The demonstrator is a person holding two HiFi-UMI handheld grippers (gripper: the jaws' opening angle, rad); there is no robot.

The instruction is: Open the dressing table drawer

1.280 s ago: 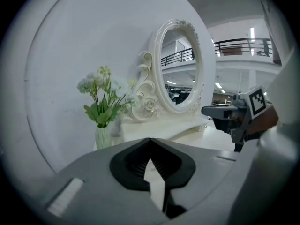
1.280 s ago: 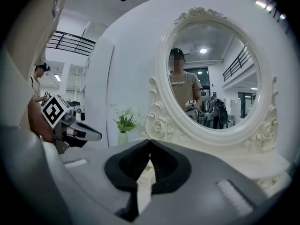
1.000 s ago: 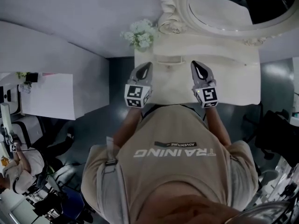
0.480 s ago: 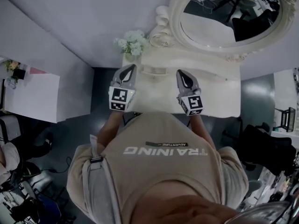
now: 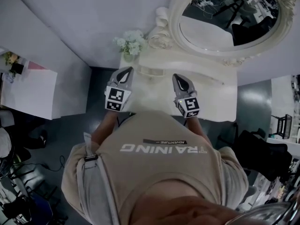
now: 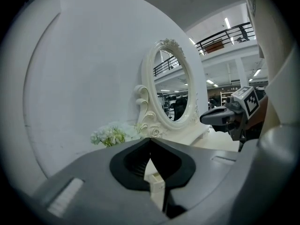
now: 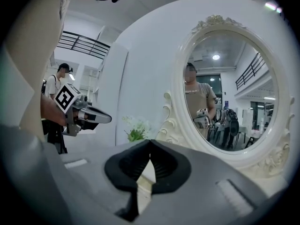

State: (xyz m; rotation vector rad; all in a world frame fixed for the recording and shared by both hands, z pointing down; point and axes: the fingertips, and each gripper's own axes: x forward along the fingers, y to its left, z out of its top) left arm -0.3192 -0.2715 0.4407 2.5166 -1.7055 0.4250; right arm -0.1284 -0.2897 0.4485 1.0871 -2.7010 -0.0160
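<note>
Both claws hang level over the table [image 5: 220, 102], in the middle of the head view, noses toward the mirror [image 5: 225, 18].

- Left claw [image 5: 125, 73]: jaws closed tip to tip, nothing held. Its own view shows only a cream sliver of table through the gap behind the tips.
- Right claw [image 5: 182, 82]: the same, tips met and nothing between them.
- Flowers [image 5: 131, 42]: upper left corner of the table, just beyond the left claw's nose.
- Drawer: no front shows plainly. The table's near edge is hidden under the person's shirt [image 5: 159, 172] at the bottom of the frame.
- A low box [image 5: 151, 71] sits at the mirror's foot, between the two claws. It may be a small drawer unit. I cannot tell whether it is open or shut.

So the scene fits either a drawer yet to be pulled or one already dealt with and the claws drawn clear.

Risks, as I judge them:
- Closed jaws cannot take a knob. A claw brought to a handle like this would only bump or slide off it.
- The left claw is near the flowers, so a swing to the upper left could tip them.
- Either nose pushed forward could strike the mirror frame.
- The body stands close against the near edge. A front drawer could run into it and stop short.
- A pull off the drawer's line, or from one side only, could skew it and make it bind.
</note>
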